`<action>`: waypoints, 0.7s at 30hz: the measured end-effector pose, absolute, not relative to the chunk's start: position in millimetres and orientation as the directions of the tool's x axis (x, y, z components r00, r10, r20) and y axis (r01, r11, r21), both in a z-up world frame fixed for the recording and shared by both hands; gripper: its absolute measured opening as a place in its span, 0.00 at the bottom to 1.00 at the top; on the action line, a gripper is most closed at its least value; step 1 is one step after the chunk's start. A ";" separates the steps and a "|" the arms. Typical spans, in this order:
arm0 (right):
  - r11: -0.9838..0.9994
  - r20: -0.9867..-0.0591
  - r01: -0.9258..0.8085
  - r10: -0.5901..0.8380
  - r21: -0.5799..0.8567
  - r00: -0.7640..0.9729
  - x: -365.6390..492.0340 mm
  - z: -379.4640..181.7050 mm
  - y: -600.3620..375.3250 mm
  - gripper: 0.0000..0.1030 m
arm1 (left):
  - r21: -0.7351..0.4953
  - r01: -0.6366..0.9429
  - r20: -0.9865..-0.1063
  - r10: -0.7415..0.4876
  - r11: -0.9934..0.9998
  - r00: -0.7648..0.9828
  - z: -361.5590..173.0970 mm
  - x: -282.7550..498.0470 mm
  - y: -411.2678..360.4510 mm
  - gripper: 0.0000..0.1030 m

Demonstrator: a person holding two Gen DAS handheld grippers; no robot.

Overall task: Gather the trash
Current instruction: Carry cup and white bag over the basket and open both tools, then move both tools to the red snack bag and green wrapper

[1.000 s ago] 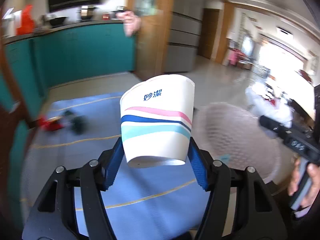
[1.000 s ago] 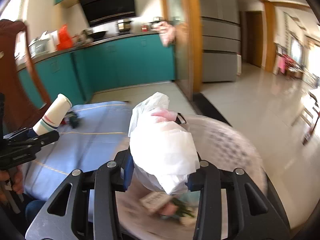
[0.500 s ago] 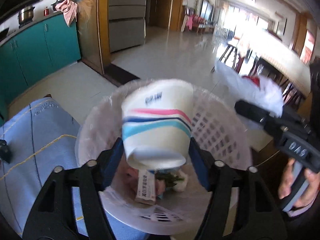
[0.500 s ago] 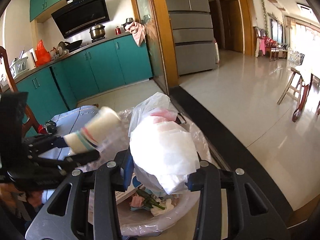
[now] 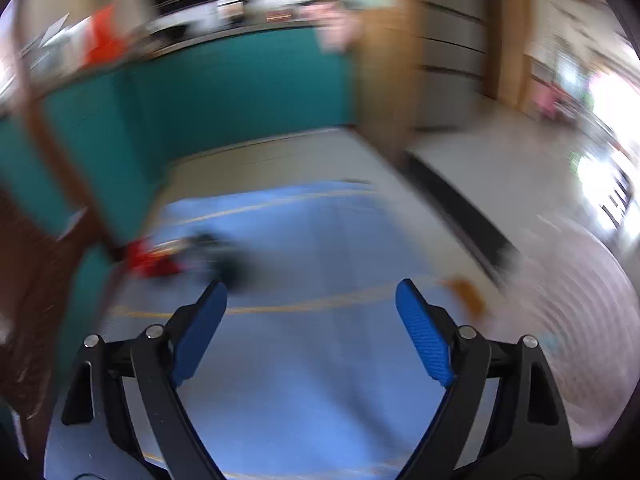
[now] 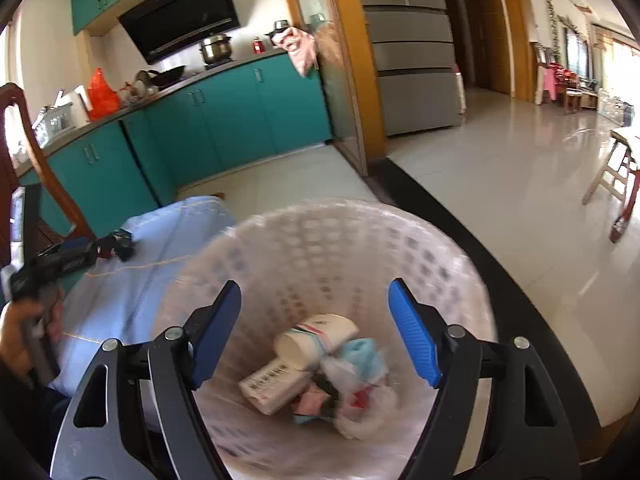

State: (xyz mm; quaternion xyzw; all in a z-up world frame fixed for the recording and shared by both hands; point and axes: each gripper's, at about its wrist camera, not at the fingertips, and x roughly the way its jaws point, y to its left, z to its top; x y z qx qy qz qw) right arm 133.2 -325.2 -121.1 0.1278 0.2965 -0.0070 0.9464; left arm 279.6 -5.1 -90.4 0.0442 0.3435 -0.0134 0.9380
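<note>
Both my pairs of jaws stand released with nothing between them; each pair has just been opening.

My right gripper (image 6: 314, 330) hangs over the white mesh basket (image 6: 360, 248), which is lined with a thin clear bag and stands just off the bench's right edge, over the pale floor tiles. Down in the basket lies the trash: the paper cup (image 6: 316, 340) with its pink, blue and teal stripes on its side, mouth turned toward me; a white printed carton (image 6: 274, 388) just beside and below it; the crumpled white plastic bag (image 6: 360, 396) to the right of the carton, with bits of light blue and pink wrapping around it. The cup touches the carton and rests against the other scraps.

My left gripper (image 5: 312, 328) looks across the bench (image 5: 304, 380), which is covered in a blue cloth with thin yellow lines. That view is smeared with motion blur. Toward the bench's far left corner lie a small red thing (image 5: 154, 260) and a dark thing (image 5: 228, 264) just beside it; I cannot tell what they are. The basket's rim shows as a pale blur at the bench's right edge.

From the right wrist view I see my left hand (image 6: 24, 328) at the bench's left side, wrapped around the black handle of its gripper, well apart from the basket.
</note>
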 end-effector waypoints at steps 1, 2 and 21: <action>0.966 -0.557 0.062 0.092 0.250 0.825 138.0 -117.6 -316.0 0.73 | 0.071 -0.023 -0.640 0.063 0.997 0.766 -90.3 291.1 19.2 0.84; 0.966 -0.554 0.038 0.114 0.255 0.825 142.2 -114.8 -308.5 0.73 | 0.079 -0.095 -0.633 0.124 0.992 0.764 -91.2 301.3 40.3 0.84; 0.879 -0.644 -0.396 0.468 0.267 0.605 379.2 -142.2 -34.4 0.73 | 0.044 -0.397 -0.525 0.359 0.917 0.771 -61.6 290.2 133.5 0.63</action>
